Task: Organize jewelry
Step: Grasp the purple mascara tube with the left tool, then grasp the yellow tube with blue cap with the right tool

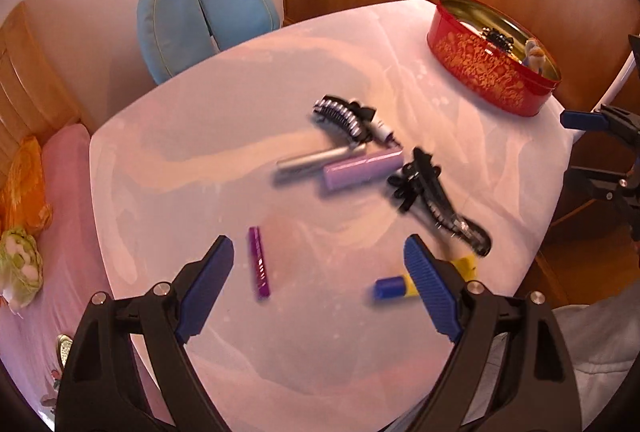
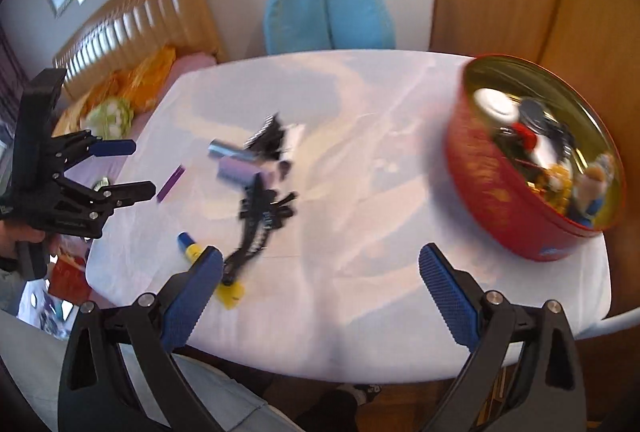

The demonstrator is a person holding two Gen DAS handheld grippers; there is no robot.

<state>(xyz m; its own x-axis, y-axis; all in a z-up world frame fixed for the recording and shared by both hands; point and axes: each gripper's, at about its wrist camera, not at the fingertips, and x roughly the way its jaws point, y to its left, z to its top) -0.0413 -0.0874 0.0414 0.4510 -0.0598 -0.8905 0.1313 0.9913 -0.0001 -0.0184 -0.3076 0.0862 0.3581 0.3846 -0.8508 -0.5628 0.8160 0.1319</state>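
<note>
In the left wrist view, the left gripper (image 1: 318, 264) is spread wide and empty at lower centre, above a purple clip (image 1: 259, 262); the red tin (image 1: 486, 69) sits upper right. In the right wrist view, the right gripper (image 2: 320, 274) is likewise spread and empty, hair clips (image 2: 260, 207) left of centre, tin right.

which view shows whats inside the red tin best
The right wrist view: it looks down into the red tin, showing the jumbled contents, though blurred. The left wrist view shows it farther off, mostly its side, with little inside visible.
</note>
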